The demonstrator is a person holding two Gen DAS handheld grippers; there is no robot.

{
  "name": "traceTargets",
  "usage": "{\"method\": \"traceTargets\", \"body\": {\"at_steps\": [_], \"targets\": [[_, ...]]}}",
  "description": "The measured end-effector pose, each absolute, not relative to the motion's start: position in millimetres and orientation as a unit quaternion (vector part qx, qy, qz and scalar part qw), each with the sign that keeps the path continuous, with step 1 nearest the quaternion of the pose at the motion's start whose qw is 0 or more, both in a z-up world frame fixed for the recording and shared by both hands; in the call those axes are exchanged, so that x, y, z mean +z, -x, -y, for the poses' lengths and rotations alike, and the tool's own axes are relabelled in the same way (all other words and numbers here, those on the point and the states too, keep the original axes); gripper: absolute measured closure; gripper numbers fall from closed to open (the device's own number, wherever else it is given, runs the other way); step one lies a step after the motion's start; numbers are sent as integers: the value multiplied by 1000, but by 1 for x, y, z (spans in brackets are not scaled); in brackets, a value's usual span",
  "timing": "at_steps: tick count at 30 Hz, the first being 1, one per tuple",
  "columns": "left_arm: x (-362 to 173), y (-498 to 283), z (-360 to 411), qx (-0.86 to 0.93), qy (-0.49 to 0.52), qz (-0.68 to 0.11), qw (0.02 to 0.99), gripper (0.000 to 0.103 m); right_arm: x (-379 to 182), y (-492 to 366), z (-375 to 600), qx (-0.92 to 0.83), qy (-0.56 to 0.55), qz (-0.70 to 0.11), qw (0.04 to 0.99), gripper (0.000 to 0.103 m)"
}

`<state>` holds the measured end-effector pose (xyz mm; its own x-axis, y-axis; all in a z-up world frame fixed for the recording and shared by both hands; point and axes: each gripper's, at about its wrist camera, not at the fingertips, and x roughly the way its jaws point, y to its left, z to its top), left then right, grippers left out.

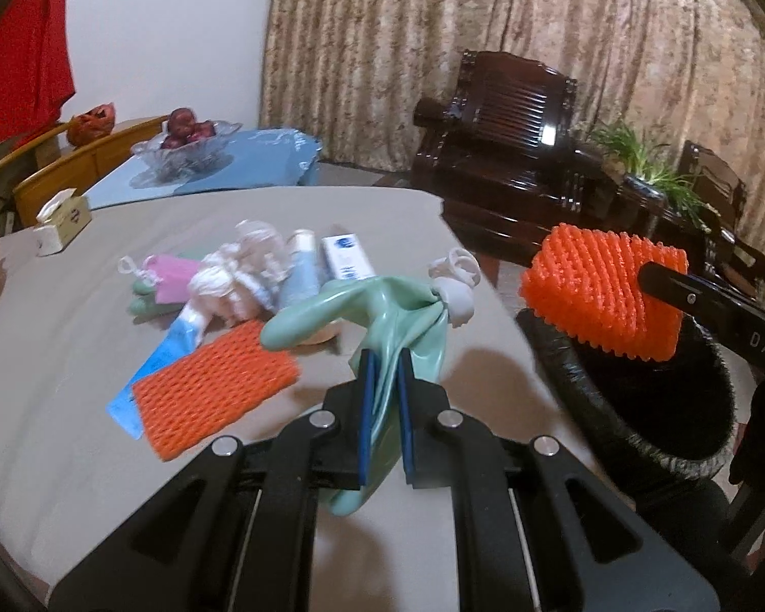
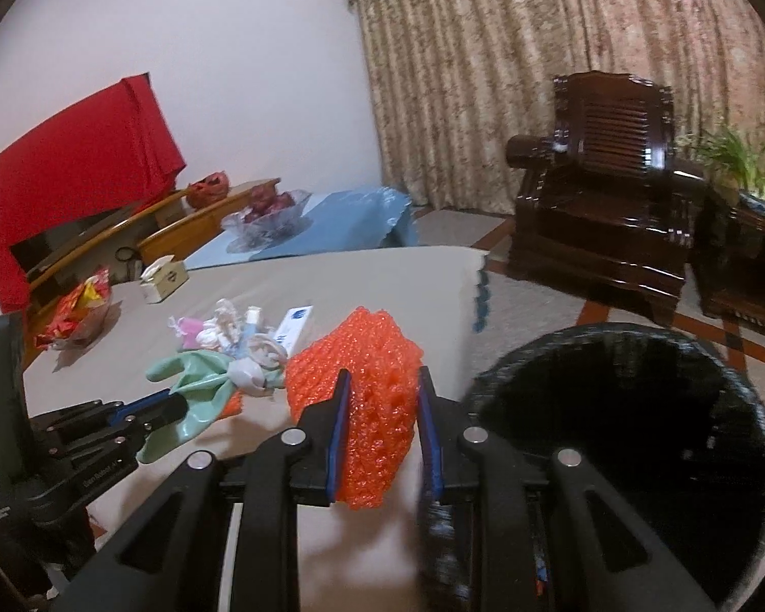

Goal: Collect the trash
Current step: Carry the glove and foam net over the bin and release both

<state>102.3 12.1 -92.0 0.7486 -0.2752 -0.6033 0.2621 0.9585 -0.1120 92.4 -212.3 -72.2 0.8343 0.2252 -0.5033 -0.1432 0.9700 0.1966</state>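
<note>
Mid-collection, by the look of it: two pieces lifted, none visibly dropped yet. Left gripper (image 1: 382,398) with jaws pinched almost shut on a mint-green rubber glove (image 1: 382,321), limp, knotted with a whitish bundle toward 1 o'clock, hanging clear above the grey surface (image 1: 66,336). Right gripper (image 2: 382,438) with jaws part-closed, squeezing an orange foam net (image 2: 367,387); in the left wrist view that net poised over the near rim of the black bin (image 1: 653,408) at 3 o'clock, so likely close to release, though not yet let go.

Left to gather, on the surface toward 11 o'clock of the left gripper: a second orange foam net (image 1: 214,387) lying flat, a blue packet (image 1: 163,362) partly beneath it, a white crumpled wad (image 1: 239,275), a pink piece (image 1: 173,278), a pale blue tube (image 1: 301,270) and a white box with blue print (image 1: 347,255), all heaped and touching. Roughly the early part of the job, judging by the pile remaining.

Hard to tell: inside of the bin fully black, contents invisible, so anything already collected unknowable. Far rim of the bin cut off by the frame edge in the right wrist view. Items under the wad overlapped, edges blurred; count uncertain. Tissue box (image 1: 61,219) at 10 o'clock and glass fruit bowl (image 1: 188,148) beyond probably not trash. Lower tip of the glove hidden behind the left jaws.
</note>
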Motion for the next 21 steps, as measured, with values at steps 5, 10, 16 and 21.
{"method": "traceTargets", "body": {"at_steps": [5, 10, 16, 21], "targets": [[-86, -101, 17, -170, 4, -320, 932, 95, -69, -80, 245, 62, -83, -266, 959, 79], [-80, -102, 47, -199, -1, -319, 927, 95, -67, -68, 276, 28, -88, -259, 961, 79], [-77, -104, 94, -247, -11, -320, 915, 95, -69, -54, 317, -20, -87, -261, 961, 79], [-80, -108, 136, -278, -21, -323, 904, 95, -77, -47, 347, -53, -91, -269, 957, 79]]}}
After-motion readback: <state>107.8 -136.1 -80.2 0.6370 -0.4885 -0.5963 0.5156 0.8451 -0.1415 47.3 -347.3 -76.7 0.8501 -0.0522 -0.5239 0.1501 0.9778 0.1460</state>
